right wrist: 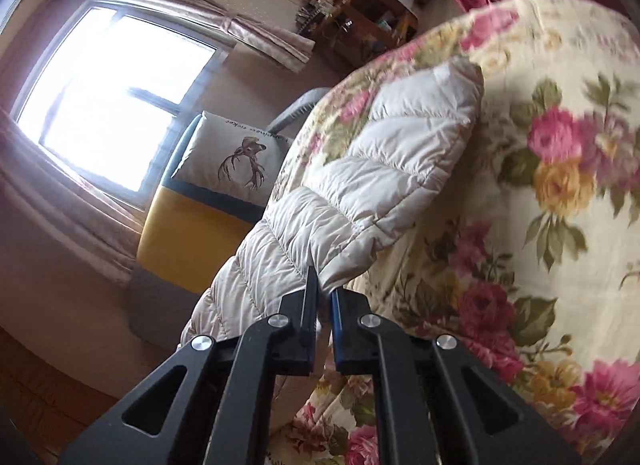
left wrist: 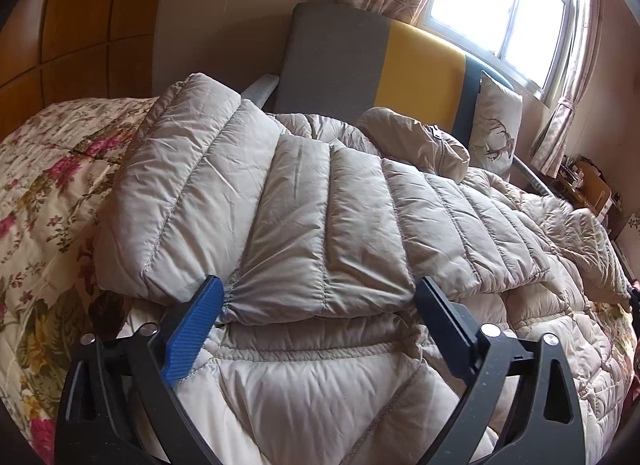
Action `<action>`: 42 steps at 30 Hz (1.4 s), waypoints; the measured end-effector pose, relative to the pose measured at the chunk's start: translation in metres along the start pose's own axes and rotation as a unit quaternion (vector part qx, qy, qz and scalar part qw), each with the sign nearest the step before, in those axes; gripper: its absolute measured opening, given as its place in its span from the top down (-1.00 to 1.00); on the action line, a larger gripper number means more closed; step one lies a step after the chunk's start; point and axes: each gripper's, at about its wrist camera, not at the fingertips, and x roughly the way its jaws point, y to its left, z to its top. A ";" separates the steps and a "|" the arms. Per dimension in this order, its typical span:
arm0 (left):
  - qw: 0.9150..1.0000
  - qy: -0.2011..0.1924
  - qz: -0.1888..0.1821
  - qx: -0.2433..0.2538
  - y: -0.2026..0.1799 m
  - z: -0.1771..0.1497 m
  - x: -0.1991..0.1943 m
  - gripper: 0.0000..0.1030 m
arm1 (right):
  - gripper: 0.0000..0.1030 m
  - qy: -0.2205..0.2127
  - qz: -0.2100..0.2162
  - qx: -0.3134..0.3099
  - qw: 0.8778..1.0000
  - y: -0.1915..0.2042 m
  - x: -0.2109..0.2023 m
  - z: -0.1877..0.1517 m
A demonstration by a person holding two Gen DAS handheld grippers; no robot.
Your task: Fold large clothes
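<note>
While left gripper [left wrist: 320,297] gapes, right gripper [right wrist: 324,293] pinches jacket [right wrist: 360,185].

My left claw [left wrist: 320,297] stands wide open and angled downward, its blue-padded finger [left wrist: 196,329] on the left and its dark finger [left wrist: 444,317] on the right, nothing pressed between them. My right claw [right wrist: 323,297] is closed tight, its two black fingers nearly parallel, pinching a fold of the pale quilted coat [right wrist: 360,185] at the tips.
</note>
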 end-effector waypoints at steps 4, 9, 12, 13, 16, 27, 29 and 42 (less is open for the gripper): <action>1.000 0.000 0.000 0.000 0.000 0.000 0.000 -0.90 | 0.92 -0.023 -0.032 -0.103 0.994 0.051 -0.007 -0.010; 1.000 -0.001 -0.001 -0.001 0.000 0.000 0.000 -0.91 | 0.92 -0.081 -0.024 -0.356 0.931 0.164 -0.016 -0.079; 1.000 -0.001 -0.003 -0.004 0.000 0.000 0.001 -0.91 | 0.92 -0.081 -0.001 -0.518 0.852 0.219 -0.008 -0.157; 1.000 -0.001 -0.003 -0.004 0.000 0.000 0.001 -0.91 | 0.92 -0.067 0.011 -0.554 0.830 0.231 -0.005 -0.183; 1.000 -0.001 -0.004 -0.006 0.001 0.000 0.001 -0.91 | 0.92 -0.014 0.026 -0.647 0.762 0.243 0.008 -0.262; 1.000 0.001 -0.007 -0.010 0.003 -0.001 0.002 -0.92 | 0.46 0.110 -0.009 -0.784 0.610 0.176 0.061 -0.398; 1.000 0.002 -0.006 -0.009 0.003 -0.001 0.002 -0.92 | -0.48 0.113 0.001 -0.744 0.658 0.175 0.052 -0.373; 0.992 -0.025 0.033 0.119 -0.070 0.020 -0.036 -0.92 | -0.96 0.051 -0.119 -0.386 0.913 0.105 0.052 -0.214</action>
